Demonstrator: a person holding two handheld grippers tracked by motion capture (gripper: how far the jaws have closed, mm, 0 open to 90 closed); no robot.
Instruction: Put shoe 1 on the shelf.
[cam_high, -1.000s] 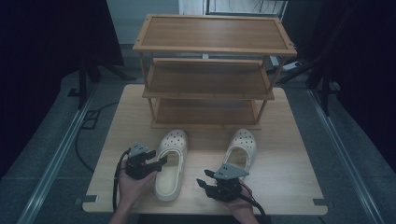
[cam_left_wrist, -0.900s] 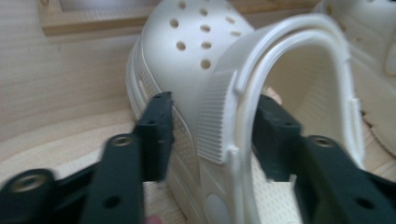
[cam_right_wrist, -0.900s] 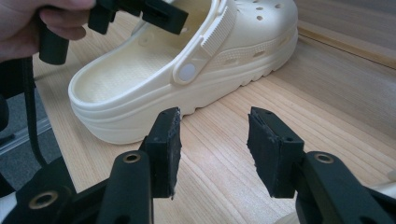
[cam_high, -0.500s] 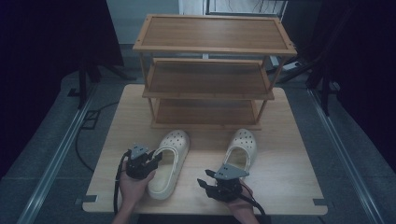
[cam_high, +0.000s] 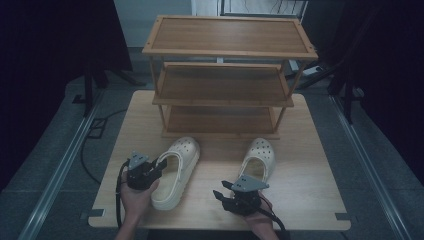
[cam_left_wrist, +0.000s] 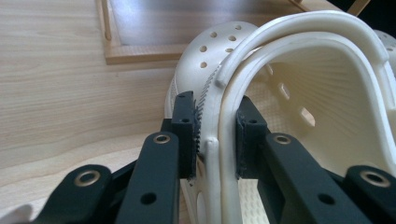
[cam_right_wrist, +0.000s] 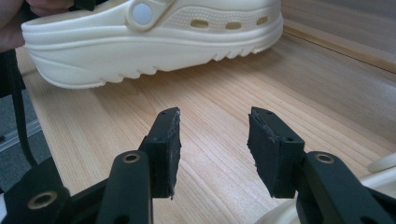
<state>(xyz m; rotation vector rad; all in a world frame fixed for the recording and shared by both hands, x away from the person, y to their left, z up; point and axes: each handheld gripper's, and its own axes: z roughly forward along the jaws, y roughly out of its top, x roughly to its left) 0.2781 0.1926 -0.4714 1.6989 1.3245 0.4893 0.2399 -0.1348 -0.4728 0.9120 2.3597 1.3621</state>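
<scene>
**Left tongs clamp clog's heel rim**

Left gripper, its jaws just closed, pinches the left clog near the table's front-left corner. Right gripper waits agape, empty. Best lifted level toward the shoe rack.

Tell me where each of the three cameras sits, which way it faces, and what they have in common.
High view: above the person's side, looking forward and down at table and shelf rack; both hands show.
Left gripper view: rides the left gripper, whose jaws have just been closing on the left clog wall.
Right gripper view: rides the right gripper, jaws open above the wood.
Shared: that clog.
</scene>
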